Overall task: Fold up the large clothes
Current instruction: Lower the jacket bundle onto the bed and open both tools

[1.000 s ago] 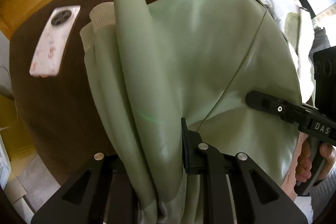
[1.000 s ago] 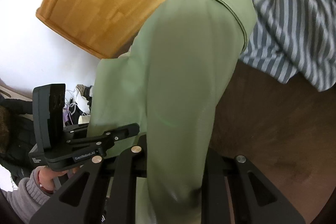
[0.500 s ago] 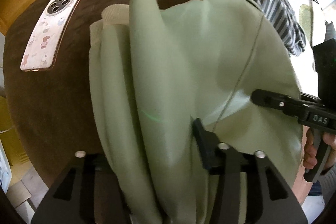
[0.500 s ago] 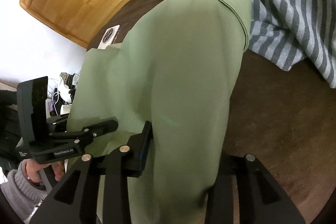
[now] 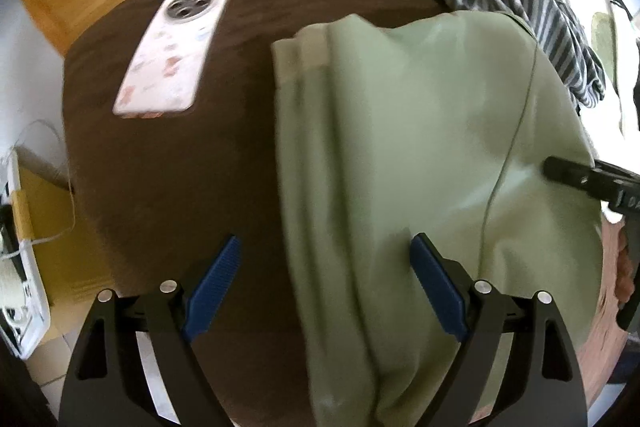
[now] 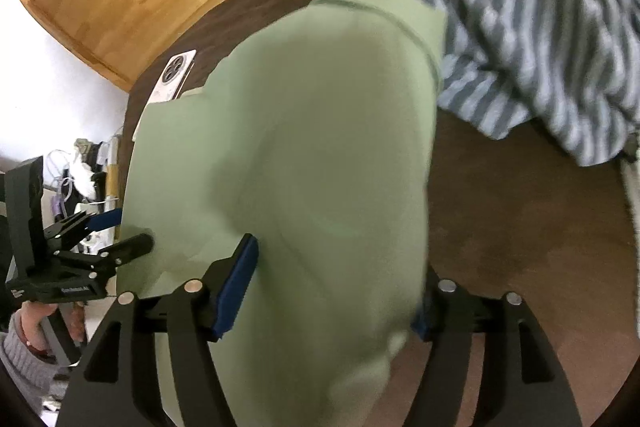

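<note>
1. My left gripper (image 5: 324,279) has just been opening; its jaws stand wide apart, and the blue pads (image 5: 436,287) press on nothing. The left edge of the green garment (image 5: 420,155) lies between them, released.
2. My right gripper (image 6: 332,291) has also just been opening. Its left pad (image 6: 236,287) stands clear beside the cloth; the right pad is mostly hidden behind the green fold, so I cannot tell whether it touches.
3. The green garment lies folded into a long bundle on the dark brown table (image 5: 168,167), running away from both grippers, with its ribbed cuff (image 5: 304,55) at the far left corner.
4. A phone (image 5: 176,51) in a pale patterned case lies face down on the table, left of the garment and apart from it.
5. A grey striped garment (image 6: 532,27) is heaped at the far right, its edge touching the green bundle's far end.
6. The right wrist view alone shows my left hand (image 6: 48,323) in a grey sleeve gripping the left tool's handle.
7. The left wrist view alone shows the cuff and a thin seam down the cloth.
</note>
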